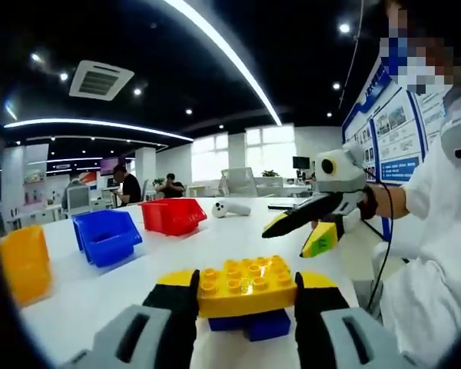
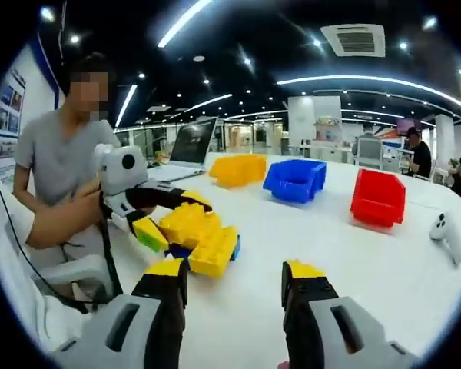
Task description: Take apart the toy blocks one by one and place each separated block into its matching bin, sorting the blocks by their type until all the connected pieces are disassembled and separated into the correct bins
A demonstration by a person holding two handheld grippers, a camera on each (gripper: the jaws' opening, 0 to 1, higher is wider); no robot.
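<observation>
White tabletop stretched under both grippers in an open office lit by ceiling strips. Between the jaws of the left gripper sat the block assembly: a yellow studded block pinched from either side, with a blue block joined beneath it, hanging just below the jaw tips. In the right gripper view that same cluster lay ahead and to the left of the right gripper, whose jaws stood apart with nothing between them. A green wedge-shaped piece showed at the near edge of the cluster, against one jaw tip of the left gripper.

Beyond the left gripper's jaws and to their left stood three bins in a row: an orange bin nearest, a blue bin in the middle, a red bin farthest. Past the red bin lay a white controller. To the right of the jaws the right gripper hovered above the table, jaws parted, held by a person's hand in a white sleeve.

A laptop stood open beyond the cluster, and a seated person in a grey shirt was at the far left.
</observation>
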